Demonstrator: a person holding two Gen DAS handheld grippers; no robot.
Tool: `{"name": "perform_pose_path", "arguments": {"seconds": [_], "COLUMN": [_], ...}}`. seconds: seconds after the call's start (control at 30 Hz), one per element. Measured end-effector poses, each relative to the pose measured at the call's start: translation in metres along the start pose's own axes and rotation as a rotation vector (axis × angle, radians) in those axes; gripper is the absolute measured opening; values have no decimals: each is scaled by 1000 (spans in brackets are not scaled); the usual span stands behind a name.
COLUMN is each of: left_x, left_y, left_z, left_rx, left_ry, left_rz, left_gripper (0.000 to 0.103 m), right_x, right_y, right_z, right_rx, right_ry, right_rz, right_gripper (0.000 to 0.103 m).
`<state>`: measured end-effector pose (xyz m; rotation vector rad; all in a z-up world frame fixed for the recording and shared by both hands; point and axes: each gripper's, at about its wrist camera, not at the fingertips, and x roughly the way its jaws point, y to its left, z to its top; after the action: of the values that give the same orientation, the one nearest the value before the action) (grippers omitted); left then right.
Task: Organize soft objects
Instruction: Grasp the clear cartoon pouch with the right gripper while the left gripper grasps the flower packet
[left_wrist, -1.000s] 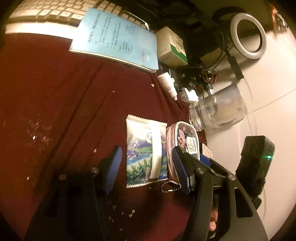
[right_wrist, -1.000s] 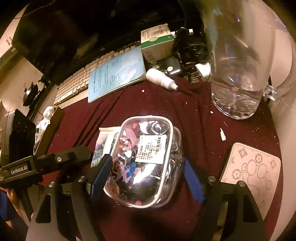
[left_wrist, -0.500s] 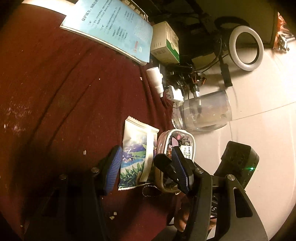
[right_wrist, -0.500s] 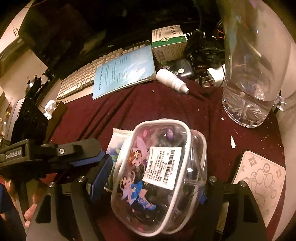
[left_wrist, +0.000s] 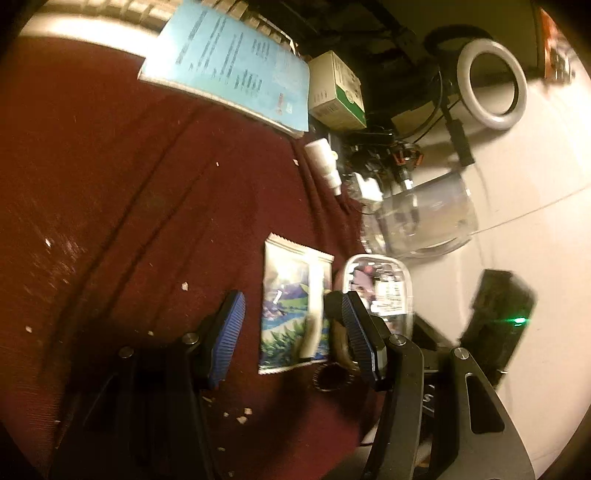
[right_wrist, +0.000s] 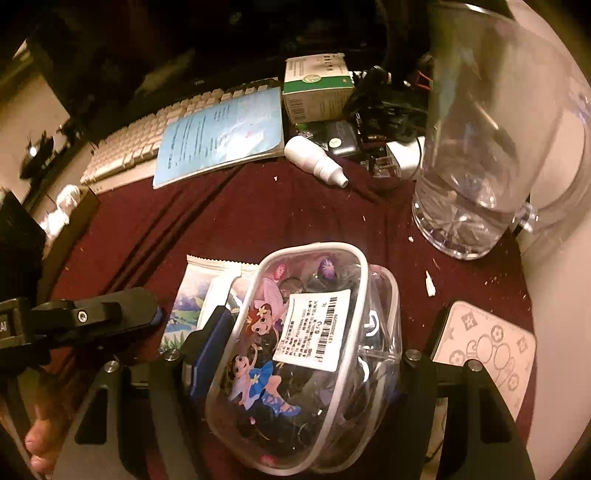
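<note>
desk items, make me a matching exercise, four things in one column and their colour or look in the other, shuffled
Things:
1. booklet
2. pouch
3. jug
4. snack packet

Looks:
A. clear, empty, standing upright
B. light blue cover, lying against the keyboard
C. mountain scene print, flat on the maroon cloth
D. see-through with cartoon girls and a barcode label, between the right gripper jaws

Pairs: 1-B, 2-D, 3-A, 4-C

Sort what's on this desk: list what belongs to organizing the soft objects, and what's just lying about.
Job: clear cartoon-printed zip pouch, in the right claw; flat landscape-printed snack packet, between the open left claw's fingers.

Lying about: blue booklet, green-white box, white dropper bottle, clear jug.
</note>
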<state>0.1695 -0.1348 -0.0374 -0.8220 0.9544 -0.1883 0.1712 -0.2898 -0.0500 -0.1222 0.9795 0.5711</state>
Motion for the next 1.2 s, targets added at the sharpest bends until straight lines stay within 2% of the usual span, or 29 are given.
{"name": "perform_pose_path", "arguments": {"seconds": [0.1, 0.13, 0.2, 0.33, 0.4, 0.5, 0.57, 0.7, 0.77, 0.8, 0.93, 1.03, 1.1, 1.2], "left_x": [1, 3, 8, 11, 12, 10, 8, 7, 7, 8, 11, 13, 14, 7], "left_y": [-5, -5, -6, -3, 5, 8, 6, -1, -5, -7, -8, -3, -4, -13], "left_z": [-1, -1, 0, 3, 4, 3, 0, -7, -11, -12, -13, -13, -12, -6], "left_rx": [34, 38, 33, 15, -35, -65, -57, -21, -3, 7, 14, -20, -20, 30], "left_ry": [7, 10, 24, 32, 56, 67, 74, 74, 73, 71, 52, 68, 85, 36], "left_rz": [24, 20, -9, -46, -110, -151, -153, -116, -105, -101, -95, -144, -169, -119], "left_gripper": [55, 55, 55, 55, 55, 55, 55, 55, 55, 55, 55, 55, 55, 55], "right_x": [-4, -3, -2, -2, -3, -7, -8, -10, -10, -11, -12, -18, -17, -20], "right_y": [-2, -3, -5, -3, -10, -21, -19, -10, -3, 1, 5, -10, -11, -12], "right_z": [-3, -6, -8, -10, -10, -12, -14, -16, -16, -16, -19, -21, -24, -26], "right_rx": [-28, -40, -37, -44, -8, 53, 53, 9, -33, -54, -76, -7, -3, 8], "right_ry": [-3, 3, -5, -28, -31, -33, -34, -29, -30, -34, -45, -44, -32, -42], "right_rz": [-80, -69, -1, 35, 91, 147, 138, 56, -34, -47, 4, 120, 127, 95], "right_gripper": [68, 68, 46, 41, 34, 33, 33, 33, 33, 33, 32, 32, 32, 32]}}
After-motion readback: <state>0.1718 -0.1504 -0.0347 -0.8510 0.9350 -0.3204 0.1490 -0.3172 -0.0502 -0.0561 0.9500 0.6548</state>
